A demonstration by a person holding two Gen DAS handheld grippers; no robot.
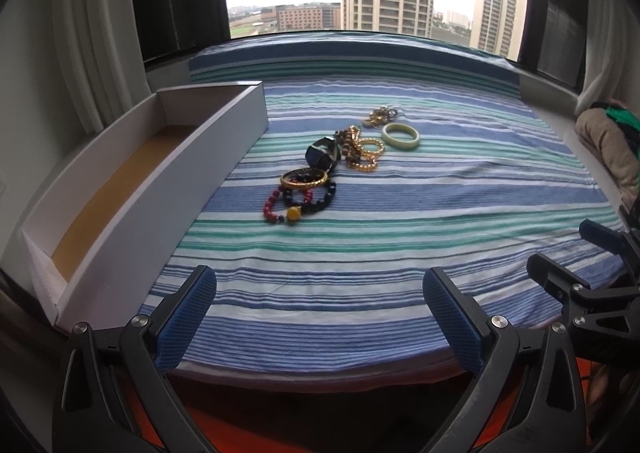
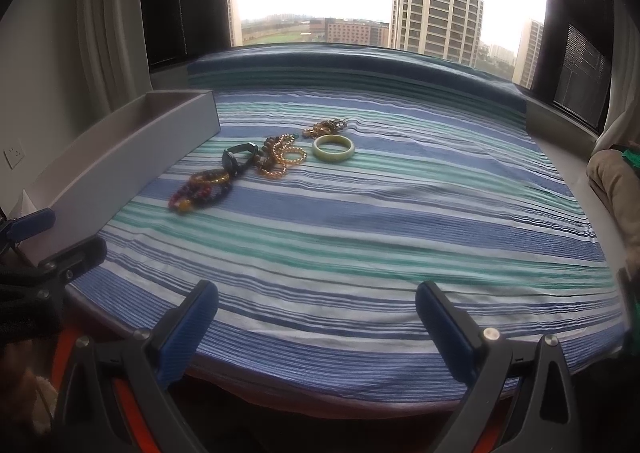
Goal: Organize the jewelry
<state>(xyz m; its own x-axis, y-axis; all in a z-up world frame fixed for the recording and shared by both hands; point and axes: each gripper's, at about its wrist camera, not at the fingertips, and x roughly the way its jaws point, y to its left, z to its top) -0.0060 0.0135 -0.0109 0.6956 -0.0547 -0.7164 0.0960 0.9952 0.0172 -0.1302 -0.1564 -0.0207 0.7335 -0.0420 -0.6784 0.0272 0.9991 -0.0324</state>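
A striped blue and green cloth [image 1: 400, 221] is covering the tabletop before a city window; a long white box [image 1: 132, 189] is lying open along its left edge; just right of the box, beaded bracelets [image 1: 298, 199], gold chains [image 1: 362, 151] and a jade bangle [image 1: 401, 136] are lying loose; the left gripper [image 1: 320, 317] and right gripper [image 2: 316, 325] are hovering near the cloth's front edge, jaws spread, gripping nothing

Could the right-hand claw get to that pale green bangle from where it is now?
Probably yes. The right gripper has its jaws open, only bare striped cloth lies ahead, and the green bangle sits apart from the other jewelry.
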